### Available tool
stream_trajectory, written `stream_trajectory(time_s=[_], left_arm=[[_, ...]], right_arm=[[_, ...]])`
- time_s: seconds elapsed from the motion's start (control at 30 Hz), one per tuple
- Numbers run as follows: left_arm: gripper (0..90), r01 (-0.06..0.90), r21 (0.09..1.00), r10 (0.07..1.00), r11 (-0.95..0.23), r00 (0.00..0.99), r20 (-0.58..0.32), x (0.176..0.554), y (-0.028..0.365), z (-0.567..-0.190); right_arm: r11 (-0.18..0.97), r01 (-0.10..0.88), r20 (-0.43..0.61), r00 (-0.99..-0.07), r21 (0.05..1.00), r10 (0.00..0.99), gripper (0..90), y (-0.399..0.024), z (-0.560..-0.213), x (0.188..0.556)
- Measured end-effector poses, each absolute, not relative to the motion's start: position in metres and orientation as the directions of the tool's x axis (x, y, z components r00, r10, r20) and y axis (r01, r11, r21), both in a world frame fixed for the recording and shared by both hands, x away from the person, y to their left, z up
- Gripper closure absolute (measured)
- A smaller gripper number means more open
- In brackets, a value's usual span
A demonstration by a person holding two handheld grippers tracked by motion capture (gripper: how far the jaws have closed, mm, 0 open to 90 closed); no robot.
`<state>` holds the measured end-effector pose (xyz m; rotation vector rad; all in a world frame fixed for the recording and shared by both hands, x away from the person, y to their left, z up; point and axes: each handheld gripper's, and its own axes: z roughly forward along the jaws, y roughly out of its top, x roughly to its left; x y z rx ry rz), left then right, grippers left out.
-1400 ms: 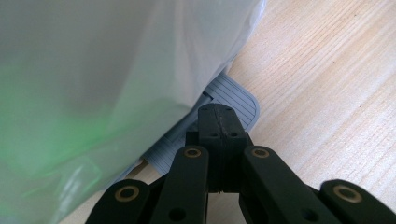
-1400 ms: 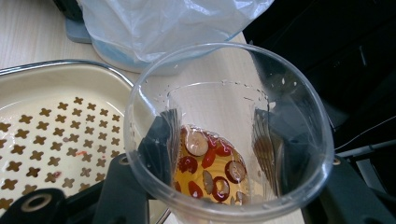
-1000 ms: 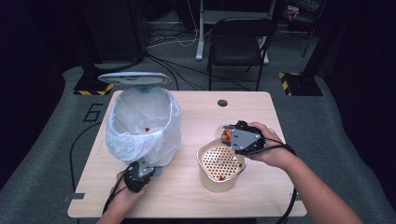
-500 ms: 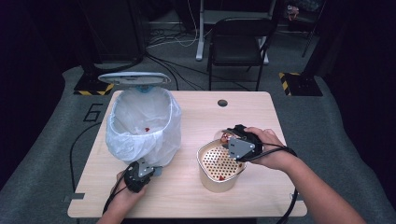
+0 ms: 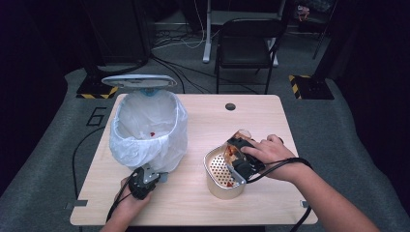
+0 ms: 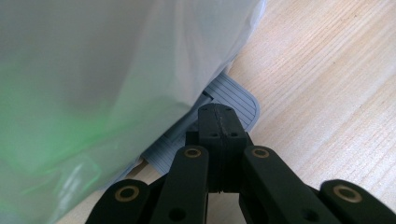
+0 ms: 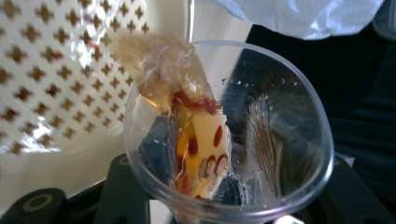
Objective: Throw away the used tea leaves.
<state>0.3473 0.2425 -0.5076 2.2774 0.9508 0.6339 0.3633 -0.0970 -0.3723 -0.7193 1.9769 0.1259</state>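
Your right gripper grips a clear plastic cup, jaws part-closed around it, and has moved since a second ago from the far rim to over the mouth of the perforated cream basket, tipping the cup toward it. A crumpled wrapper sits at the cup's lip, above the basket's holes. Judgement: the emptying step is under way; the wrapper has not yet dropped. Your left gripper, jaws fully closed and empty, rests on the pedal of the lined bin, left of the basket, on the tabletop.
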Motion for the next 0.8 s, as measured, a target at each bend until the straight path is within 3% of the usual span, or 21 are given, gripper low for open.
stream_trajectory(time_s=[0.1, 0.13, 0.17, 0.2, 0.4, 0.43, 0.5, 0.53, 0.57, 0.8], left_arm=[[90.0, 0.472, 0.670, 0.749, -0.574, 0.632, 0.197, 0.347, 0.243, -0.508], [90.0, 0.472, 0.670, 0.749, -0.574, 0.632, 0.197, 0.347, 0.243, -0.508], [90.0, 0.472, 0.670, 0.750, -0.573, 0.632, 0.196, 0.347, 0.243, -0.508], [90.0, 0.471, 0.669, 0.748, -0.575, 0.633, 0.198, 0.347, 0.243, -0.508], [90.0, 0.475, 0.672, 0.753, -0.568, 0.629, 0.193, 0.347, 0.242, -0.508], [90.0, 0.481, 0.676, 0.760, -0.558, 0.624, 0.183, 0.346, 0.242, -0.508], [90.0, 0.481, 0.676, 0.760, -0.558, 0.624, 0.183, 0.347, 0.242, -0.508], [90.0, 0.481, 0.677, 0.760, -0.557, 0.624, 0.182, 0.347, 0.242, -0.508], [90.0, 0.481, 0.676, 0.760, -0.558, 0.624, 0.182, 0.347, 0.242, -0.508], [90.0, 0.481, 0.676, 0.760, -0.558, 0.624, 0.182, 0.347, 0.242, -0.508]], right_arm=[[0.764, -0.531, -0.811, -0.219, -0.367, -0.542, 51.2, -0.093, -0.377, 0.357], [0.764, -0.531, -0.811, -0.219, -0.367, -0.542, 51.2, -0.093, -0.377, 0.357], [0.712, -0.534, -0.791, -0.124, -0.456, -0.600, 51.2, -0.089, -0.382, 0.355], [0.698, -0.538, -0.784, -0.104, -0.474, -0.612, 51.2, -0.089, -0.383, 0.355], [0.696, -0.520, -0.790, -0.062, -0.496, -0.610, 51.2, -0.089, -0.395, 0.352], [0.648, -0.519, -0.744, -0.034, -0.558, -0.667, 51.2, -0.088, -0.394, 0.351], [0.628, -0.496, -0.731, 0.021, -0.600, -0.682, 51.2, -0.091, -0.398, 0.351], [0.628, -0.496, -0.731, 0.021, -0.600, -0.682, 51.2, -0.091, -0.398, 0.351], [0.695, -0.504, -0.808, 0.010, -0.513, -0.589, 51.1, -0.095, -0.408, 0.351], [0.664, -0.483, -0.781, 0.071, -0.571, -0.621, 51.0, -0.097, -0.412, 0.349]])
